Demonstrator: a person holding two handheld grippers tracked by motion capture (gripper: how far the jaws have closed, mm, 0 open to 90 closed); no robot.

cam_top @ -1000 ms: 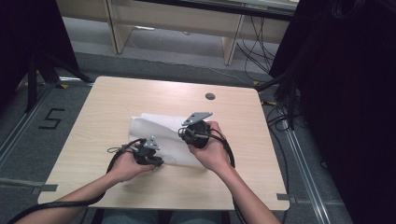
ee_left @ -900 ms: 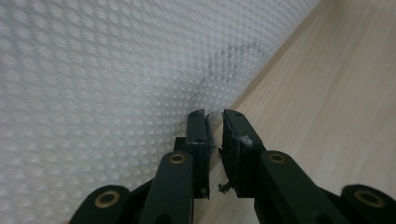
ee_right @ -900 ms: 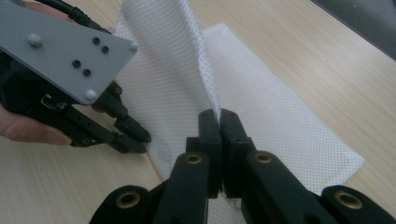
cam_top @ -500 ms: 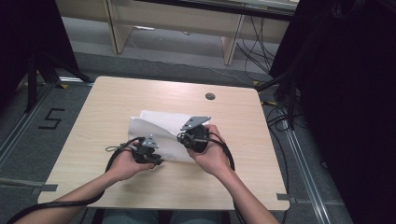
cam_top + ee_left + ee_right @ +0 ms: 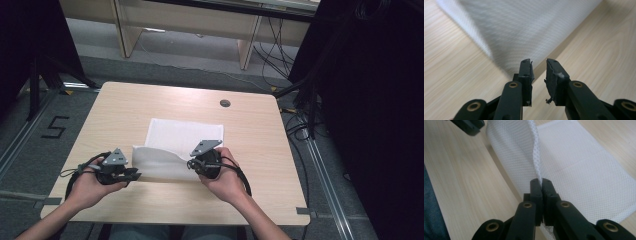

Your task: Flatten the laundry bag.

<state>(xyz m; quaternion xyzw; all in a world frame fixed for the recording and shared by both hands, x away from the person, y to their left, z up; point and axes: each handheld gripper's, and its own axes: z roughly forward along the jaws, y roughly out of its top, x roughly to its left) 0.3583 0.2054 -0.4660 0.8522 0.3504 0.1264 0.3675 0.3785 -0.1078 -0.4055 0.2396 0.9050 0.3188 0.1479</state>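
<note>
Soft, even overhead light fell on the pale wooden table (image 5: 125, 107), while the surroundings stayed dark. The white mesh cloth (image 5: 524, 27) was blurred in the left gripper view and sharp in the right gripper view, casting a soft shadow.

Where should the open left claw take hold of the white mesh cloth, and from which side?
Grip the cloth at its near left corner, coming from the left. That edge stands lifted off the table, since the right claw pinches the other near corner, so the left claw can straddle it.

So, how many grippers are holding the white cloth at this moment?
1. The right gripper is shut on the edge of the white mesh cloth. The left gripper is open beside the cloth's corner, gripping nothing.
</note>
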